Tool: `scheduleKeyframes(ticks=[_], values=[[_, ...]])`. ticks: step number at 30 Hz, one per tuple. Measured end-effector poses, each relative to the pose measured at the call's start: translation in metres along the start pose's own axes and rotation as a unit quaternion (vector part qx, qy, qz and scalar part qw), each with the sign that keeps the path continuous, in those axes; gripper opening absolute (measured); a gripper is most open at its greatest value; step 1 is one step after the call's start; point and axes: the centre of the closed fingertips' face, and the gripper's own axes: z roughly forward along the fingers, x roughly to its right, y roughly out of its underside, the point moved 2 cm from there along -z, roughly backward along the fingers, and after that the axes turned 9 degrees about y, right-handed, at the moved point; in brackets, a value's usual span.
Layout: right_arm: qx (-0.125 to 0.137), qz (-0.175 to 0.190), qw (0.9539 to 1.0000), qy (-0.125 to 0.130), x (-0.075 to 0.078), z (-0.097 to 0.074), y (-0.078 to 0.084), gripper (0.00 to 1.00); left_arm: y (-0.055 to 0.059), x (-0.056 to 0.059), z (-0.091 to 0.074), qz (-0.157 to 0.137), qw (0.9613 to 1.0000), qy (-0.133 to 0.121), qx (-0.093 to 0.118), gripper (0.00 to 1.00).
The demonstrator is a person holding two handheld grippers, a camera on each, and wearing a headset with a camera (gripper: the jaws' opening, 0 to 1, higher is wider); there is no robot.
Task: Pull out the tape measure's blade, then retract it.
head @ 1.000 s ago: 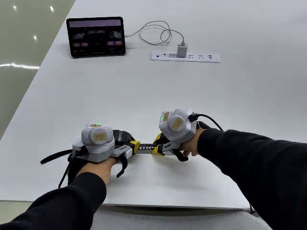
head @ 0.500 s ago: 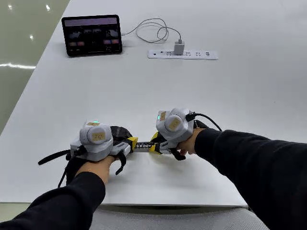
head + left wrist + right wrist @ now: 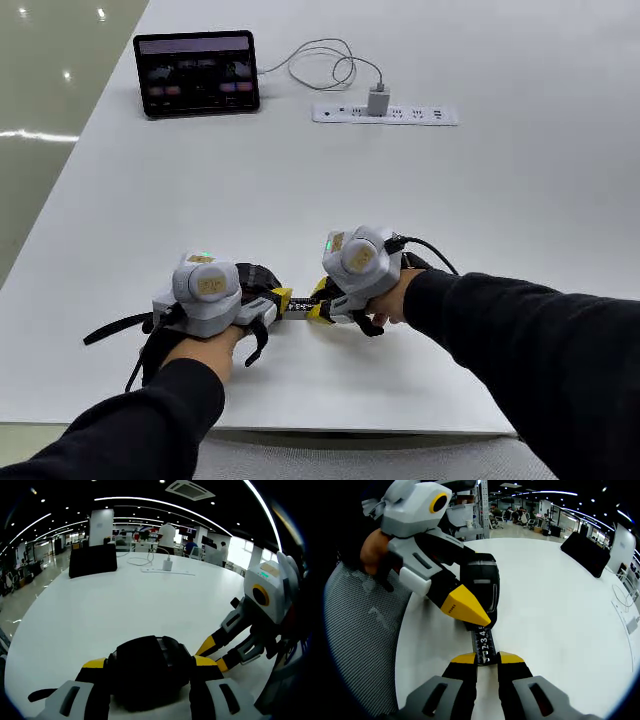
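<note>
The black tape measure case (image 3: 150,667) rests on the white table, and my left gripper (image 3: 150,662) is shut on it; the case also appears in the right gripper view (image 3: 482,587) and the head view (image 3: 252,281). A short stretch of its dark numbered blade (image 3: 484,647) runs out toward my right gripper (image 3: 485,658), which is shut on the blade's end. From above, the left gripper (image 3: 275,300) and right gripper (image 3: 320,310) sit close together near the table's front edge, with the blade (image 3: 298,304) between them.
A tablet (image 3: 196,73) stands at the far left of the table. A white power strip (image 3: 386,115) with a charger and a looped cable lies at the back. A mesh chair (image 3: 362,645) is below the table edge. People stand far off in the room.
The right gripper has moved a little left toward the case, so the exposed blade between the grippers is shorter than a second ago. The left gripper still holds the case.
</note>
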Motion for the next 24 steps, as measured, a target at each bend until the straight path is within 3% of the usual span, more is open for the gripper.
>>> scheduleKeyframes(ticks=[6, 11, 24], values=[[0.0, 0.003, 1.0, 0.002, -0.0009, 0.0031, -0.0026, 0.11, 0.0027, 0.0009, -0.0008, -0.004, 1.0, 0.002, -0.007, 0.6], [0.0, 0.008, 1.0, 0.003, -0.0016, 0.0052, -0.0049, 0.11, 0.0069, 0.0013, -0.0008, -0.01, 0.9996, 0.004, -0.026, 0.61], [0.007, -0.002, 1.0, -0.003, -0.0016, 0.0074, -0.0088, 0.1, 0.0054, 0.0001, -0.0011, -0.013, 0.9998, 0.005, -0.014, 0.6]])
